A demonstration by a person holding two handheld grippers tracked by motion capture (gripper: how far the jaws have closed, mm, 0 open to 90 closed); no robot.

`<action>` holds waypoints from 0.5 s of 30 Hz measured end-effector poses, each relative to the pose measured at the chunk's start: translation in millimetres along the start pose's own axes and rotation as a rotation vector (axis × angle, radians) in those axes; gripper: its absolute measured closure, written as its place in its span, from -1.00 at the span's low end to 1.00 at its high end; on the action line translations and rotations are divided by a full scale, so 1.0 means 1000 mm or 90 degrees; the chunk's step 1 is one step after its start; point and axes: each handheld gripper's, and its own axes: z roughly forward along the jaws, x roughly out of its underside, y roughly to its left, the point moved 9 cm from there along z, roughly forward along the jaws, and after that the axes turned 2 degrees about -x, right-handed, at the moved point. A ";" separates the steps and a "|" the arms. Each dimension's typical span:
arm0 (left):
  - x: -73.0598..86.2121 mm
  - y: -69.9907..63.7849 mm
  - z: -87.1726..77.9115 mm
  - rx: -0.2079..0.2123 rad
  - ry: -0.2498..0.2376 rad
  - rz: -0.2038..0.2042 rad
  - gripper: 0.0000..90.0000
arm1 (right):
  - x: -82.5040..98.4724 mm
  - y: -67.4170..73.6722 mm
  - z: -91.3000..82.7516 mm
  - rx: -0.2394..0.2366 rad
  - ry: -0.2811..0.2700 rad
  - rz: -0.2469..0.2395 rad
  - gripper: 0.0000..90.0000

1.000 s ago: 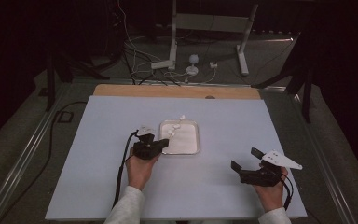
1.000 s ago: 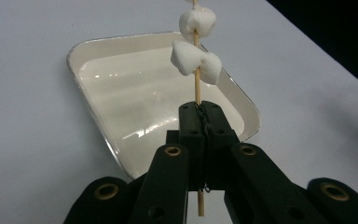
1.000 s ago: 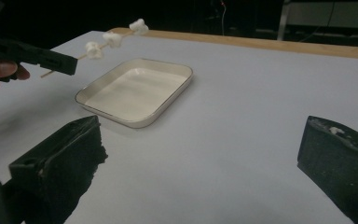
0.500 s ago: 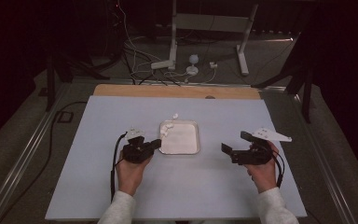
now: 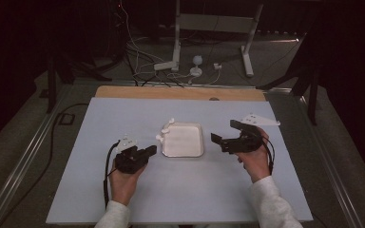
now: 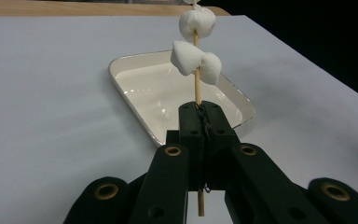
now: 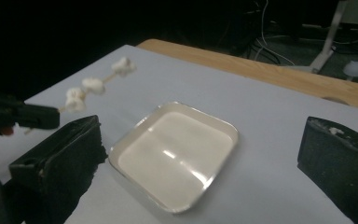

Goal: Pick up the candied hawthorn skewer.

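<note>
The left gripper, held low and level, clamps its jaws on a thin wooden skewer of white marshmallows ahead over the shallow white square tray, while the right gripper hovers wide open and empty beside the tray's opposite edge, bare pale desk all around.

Wooden skewer carrying white marshmallows, sticking out level just beside the empty cream tray, clamped at its bare end.

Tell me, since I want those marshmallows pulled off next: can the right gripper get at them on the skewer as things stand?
Probably yes. The right gripper is open and empty, and only the low tray lies between it and the marshmallows, held clear above the table on the skewer.
</note>
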 end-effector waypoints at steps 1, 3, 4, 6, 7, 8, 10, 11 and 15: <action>-0.001 0.001 -0.001 0.001 -0.003 -0.002 0.99 | 0.000 0.000 0.000 0.000 0.000 0.000 -1.00; -0.002 0.001 -0.003 0.002 -0.009 -0.002 0.99 | -0.006 0.006 0.007 -0.015 -0.004 0.003 -1.00; -0.002 0.002 -0.004 -0.001 -0.011 -0.002 0.99 | -0.006 0.006 0.007 -0.015 -0.004 0.003 -1.00; -0.002 0.002 -0.004 0.002 -0.014 -0.005 0.99 | -0.011 0.010 0.014 -0.022 -0.003 0.012 -1.00; -0.003 0.002 -0.004 0.002 -0.016 -0.006 0.99 | -0.011 0.010 0.014 -0.022 -0.003 0.012 -1.00; -0.003 0.002 -0.005 0.001 -0.016 -0.003 0.99 | -0.013 0.014 0.019 -0.034 0.000 0.021 -1.00; -0.003 0.001 -0.004 0.002 -0.020 -0.002 0.99 | -0.015 0.016 0.021 -0.037 0.002 0.024 -1.00; -0.004 0.000 -0.004 0.003 -0.022 -0.001 0.99 | -0.018 0.019 0.026 -0.042 0.001 0.026 -1.00; -0.005 -0.002 -0.006 0.000 -0.027 0.011 0.99 | -0.021 0.026 0.034 -0.053 0.008 0.033 -1.00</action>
